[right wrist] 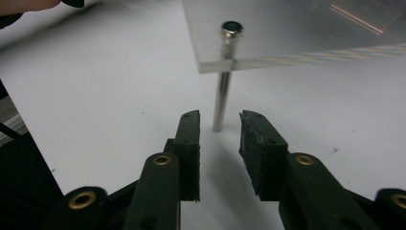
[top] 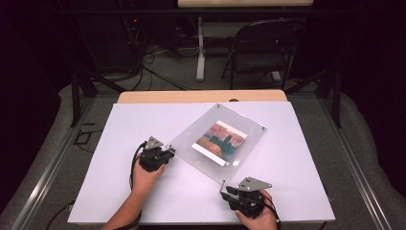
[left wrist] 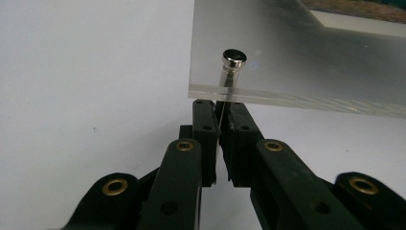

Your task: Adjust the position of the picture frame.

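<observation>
Bare forearms are showing; a dark band is circling the left wrist. The black left gripper and black right gripper are wearing grey triangular plates, brass-ringed rivets and trailing black cables.

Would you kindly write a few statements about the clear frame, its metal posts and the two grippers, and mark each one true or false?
1. The left gripper is shut on a metal post at a corner of the clear frame. True.
2. The right gripper is clamped on its post. False: its jaws stand apart, with the post just beyond them.
3. A colourful picture lies inside the frame. True.
4. The frame lies on a bare wooden table. False: it rests on a white table.
</observation>
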Demonstrator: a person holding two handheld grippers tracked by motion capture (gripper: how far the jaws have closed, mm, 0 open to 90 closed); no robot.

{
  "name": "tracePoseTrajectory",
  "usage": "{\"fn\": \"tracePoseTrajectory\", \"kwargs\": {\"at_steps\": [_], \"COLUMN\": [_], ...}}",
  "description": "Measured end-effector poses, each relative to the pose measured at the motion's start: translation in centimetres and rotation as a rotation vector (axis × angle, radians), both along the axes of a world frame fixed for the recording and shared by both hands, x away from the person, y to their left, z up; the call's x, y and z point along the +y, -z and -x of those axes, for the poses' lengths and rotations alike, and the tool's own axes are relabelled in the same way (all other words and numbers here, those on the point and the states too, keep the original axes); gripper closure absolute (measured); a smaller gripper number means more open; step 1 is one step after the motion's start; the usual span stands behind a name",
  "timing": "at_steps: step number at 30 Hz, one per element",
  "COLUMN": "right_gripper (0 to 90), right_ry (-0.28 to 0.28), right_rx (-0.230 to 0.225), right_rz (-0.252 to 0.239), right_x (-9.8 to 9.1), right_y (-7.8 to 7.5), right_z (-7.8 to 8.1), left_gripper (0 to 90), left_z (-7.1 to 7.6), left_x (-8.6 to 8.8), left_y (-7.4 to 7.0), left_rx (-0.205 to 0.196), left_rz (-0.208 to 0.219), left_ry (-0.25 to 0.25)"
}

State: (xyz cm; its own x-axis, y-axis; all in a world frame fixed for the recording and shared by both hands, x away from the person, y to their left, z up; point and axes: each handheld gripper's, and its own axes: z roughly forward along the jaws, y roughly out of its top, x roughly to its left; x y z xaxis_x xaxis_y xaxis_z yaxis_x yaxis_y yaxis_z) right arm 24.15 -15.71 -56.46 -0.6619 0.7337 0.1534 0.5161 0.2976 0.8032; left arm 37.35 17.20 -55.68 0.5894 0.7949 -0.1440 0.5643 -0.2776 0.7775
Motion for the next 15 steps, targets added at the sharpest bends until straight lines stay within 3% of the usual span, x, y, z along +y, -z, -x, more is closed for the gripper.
{"fn": "tracePoseTrajectory", "kwargs": {"at_steps": [6, 12, 15], "right_gripper": [72.5, 83.5, 85.2], "right_ry": [0.003, 0.033, 0.033], "right_rx": [-0.016, -0.001, 0.005], "right_rz": [0.000, 0.000, -0.037], "right_x": [1.0, 0.9, 0.3], "right_y": [0.4, 0.6, 0.2], "right_z": [0.0, -0.2, -0.4], "left_gripper": [84.5, 84.5, 84.4], "left_z": [0.8, 1.3, 1.7], "left_x": [-0.1, -0.1, 0.0], "left_y": [-0.5, -0.6, -0.9], "left_rx": [0.002, 0.007, 0.000], "left_rz": [0.006, 0.018, 0.031], "left_ry": [0.013, 0.021, 0.025]}}
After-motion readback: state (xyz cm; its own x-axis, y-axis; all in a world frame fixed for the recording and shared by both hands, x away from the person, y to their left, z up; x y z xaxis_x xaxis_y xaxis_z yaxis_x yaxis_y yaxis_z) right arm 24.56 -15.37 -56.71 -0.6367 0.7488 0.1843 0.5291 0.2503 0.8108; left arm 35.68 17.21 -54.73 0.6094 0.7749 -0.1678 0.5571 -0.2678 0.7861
